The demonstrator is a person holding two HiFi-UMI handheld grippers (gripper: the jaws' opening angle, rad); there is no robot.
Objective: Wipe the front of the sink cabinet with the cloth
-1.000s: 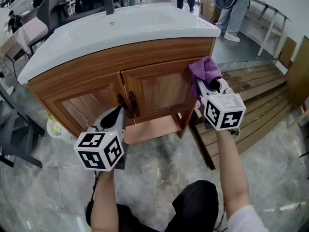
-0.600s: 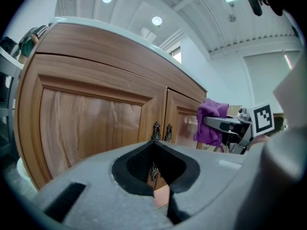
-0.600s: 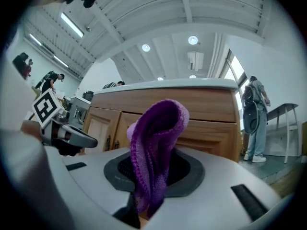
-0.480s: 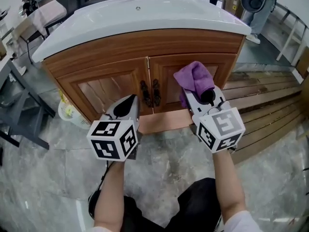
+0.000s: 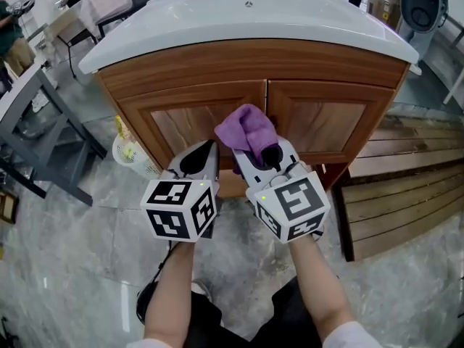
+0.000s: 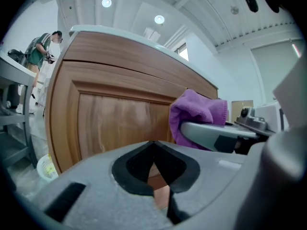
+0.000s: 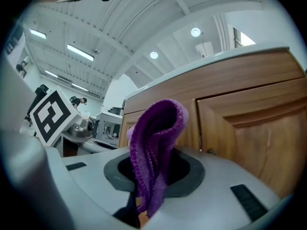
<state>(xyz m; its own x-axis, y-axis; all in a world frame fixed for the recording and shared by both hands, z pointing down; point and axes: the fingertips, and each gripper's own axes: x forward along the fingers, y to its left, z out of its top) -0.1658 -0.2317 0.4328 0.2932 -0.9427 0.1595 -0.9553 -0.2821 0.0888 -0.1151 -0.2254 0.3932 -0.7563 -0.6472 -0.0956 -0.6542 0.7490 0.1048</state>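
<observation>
The sink cabinet (image 5: 319,122) has two wooden doors under a white basin (image 5: 239,20). A bunched purple cloth (image 5: 246,129) is held against the front, about where the doors meet. My right gripper (image 5: 255,149) is shut on the cloth, which stands up between its jaws as a folded purple cloth (image 7: 153,147) in the right gripper view. My left gripper (image 5: 200,158) hangs just left of it, low before the left door, jaws shut on nothing. The left gripper view shows the left door (image 6: 110,119) close ahead and the cloth (image 6: 196,114) at its right.
A white basket (image 5: 130,154) stands on the floor by the cabinet's left side. Grey table frames (image 5: 43,136) are further left. A wooden pallet (image 5: 406,187) lies to the right. People stand in the background beyond the basin.
My right gripper has carried the cloth leftward across the cabinet front, from the right door's outer edge to the middle. My left gripper stays shut and low.
</observation>
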